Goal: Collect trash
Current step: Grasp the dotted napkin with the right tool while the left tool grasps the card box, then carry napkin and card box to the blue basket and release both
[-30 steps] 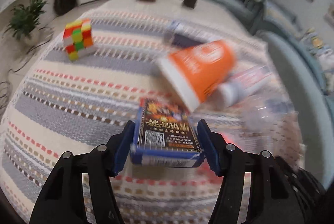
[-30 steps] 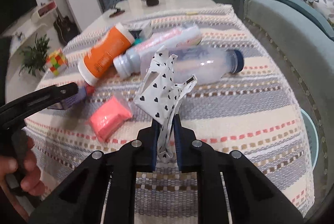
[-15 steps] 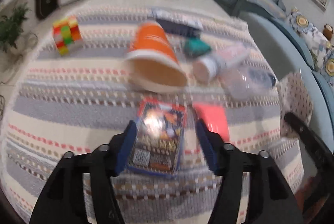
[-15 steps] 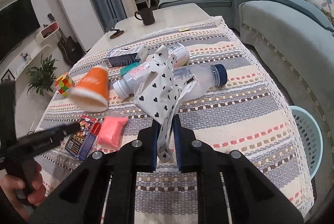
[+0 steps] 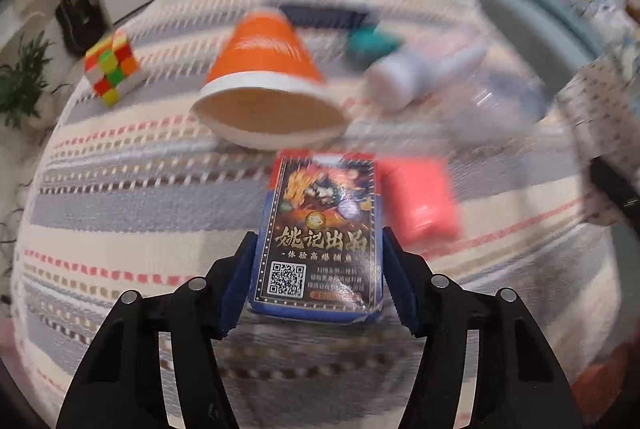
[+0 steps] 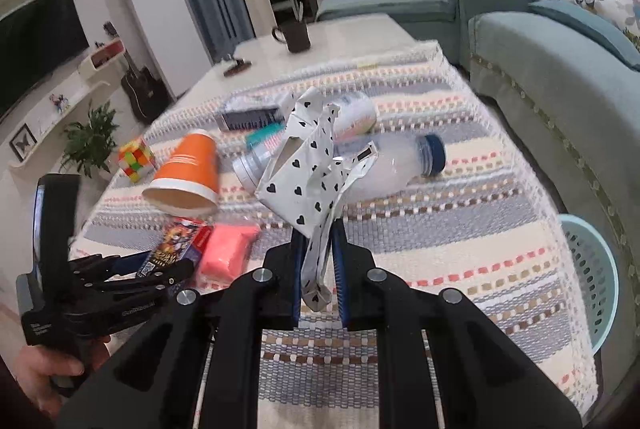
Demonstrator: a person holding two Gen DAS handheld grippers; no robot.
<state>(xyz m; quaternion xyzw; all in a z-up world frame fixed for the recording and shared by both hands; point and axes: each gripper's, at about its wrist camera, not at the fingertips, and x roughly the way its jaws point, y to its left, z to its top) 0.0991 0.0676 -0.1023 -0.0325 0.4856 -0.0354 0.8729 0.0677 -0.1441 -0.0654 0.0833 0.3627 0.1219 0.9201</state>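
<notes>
My left gripper [image 5: 318, 271] is shut on a blue card box [image 5: 320, 229] with a QR code, held just above the striped tablecloth. It also shows in the right wrist view [image 6: 176, 249]. My right gripper [image 6: 318, 261] is shut on a crumpled white wrapper with black hearts [image 6: 302, 173], raised above the table. An orange paper cup [image 5: 264, 85] lies on its side beyond the card box, beside a pink packet [image 5: 420, 201]. A clear plastic bottle with a blue cap [image 6: 392, 161] lies behind the wrapper.
A Rubik's cube [image 5: 112, 69] sits at the table's left edge. A white bottle [image 5: 404, 81], a teal item [image 5: 370, 43] and a dark carton [image 6: 248, 117] lie further back. A light blue basket [image 6: 592, 265] stands on the floor right of the table. A sofa [image 6: 560, 77] runs alongside.
The left gripper has closed around the card box and holds it nearer the camera. The orange cup has rolled to face its mouth forward. The right gripper with the wrapper has risen slightly.
</notes>
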